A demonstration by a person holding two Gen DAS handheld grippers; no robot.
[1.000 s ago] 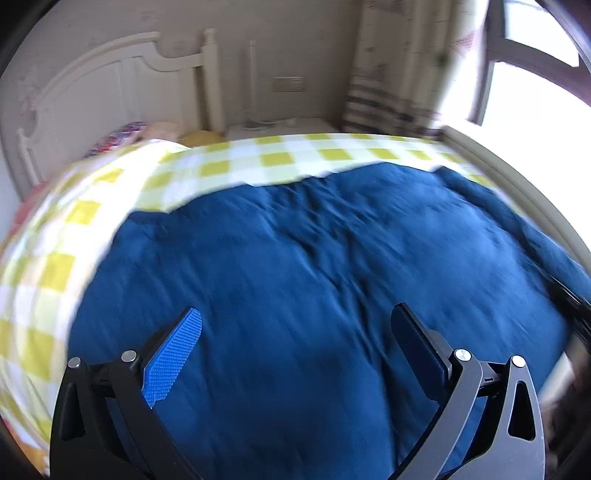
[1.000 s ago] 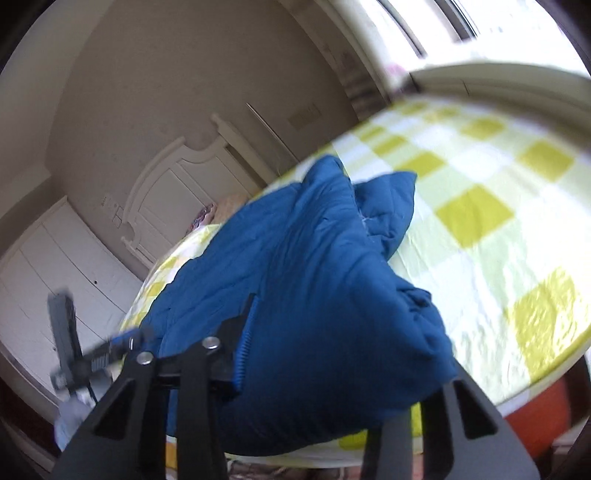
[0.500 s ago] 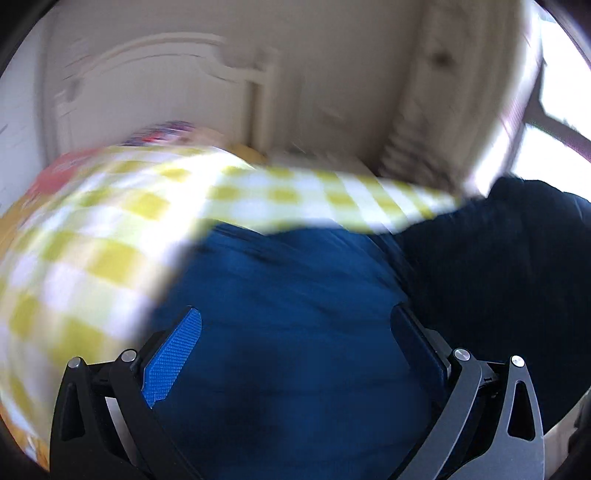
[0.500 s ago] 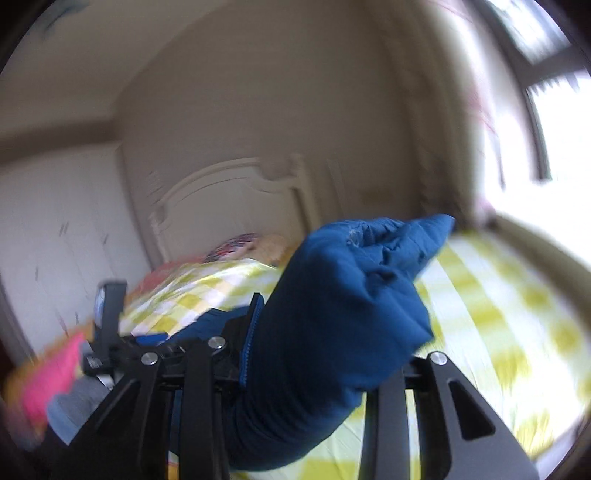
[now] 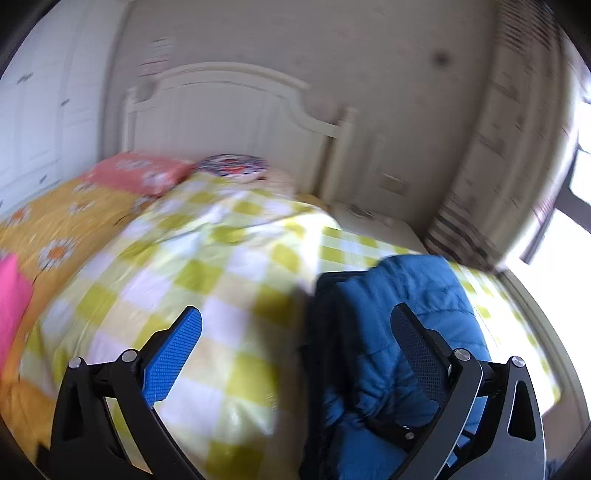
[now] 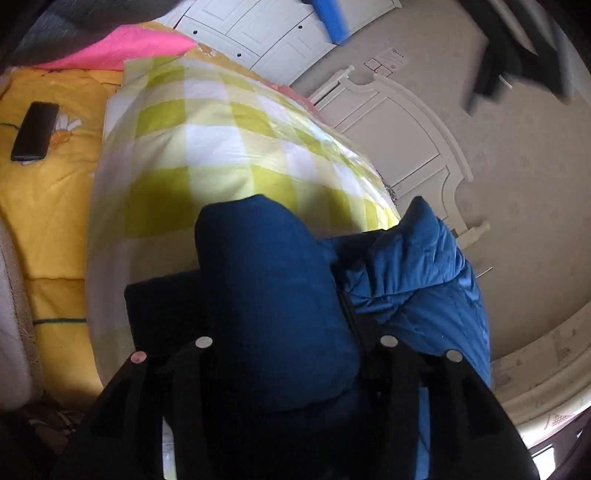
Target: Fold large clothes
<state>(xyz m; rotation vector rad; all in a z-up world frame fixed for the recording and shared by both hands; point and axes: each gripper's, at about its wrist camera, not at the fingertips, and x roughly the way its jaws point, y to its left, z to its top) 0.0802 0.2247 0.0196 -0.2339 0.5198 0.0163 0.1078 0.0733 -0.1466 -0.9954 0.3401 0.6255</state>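
Observation:
A blue padded jacket [image 5: 402,325] with a dark lining is bunched up and lifted over the yellow-and-white checked bedspread [image 5: 221,280]. My right gripper [image 6: 291,332] is shut on a thick fold of the jacket [image 6: 273,295], which hides its fingertips. My left gripper [image 5: 295,343] is open and empty above the bedspread, with the jacket just right of centre, behind its right finger [image 5: 417,350]. The left gripper's blue pad [image 6: 328,18] shows at the top of the right wrist view.
A white headboard [image 5: 229,110] and pillows [image 5: 140,175] stand at the bed's far end. An orange flowered quilt [image 5: 48,229] and pink cloth [image 5: 11,295] lie at left. A black phone [image 6: 35,131] lies on the quilt. Curtain and window [image 5: 576,177] are at right.
The right gripper has lifted the jacket off the bed and swung it over. The left wrist view went from jacket spread flat to mostly bare bedspread. The left gripper stayed open.

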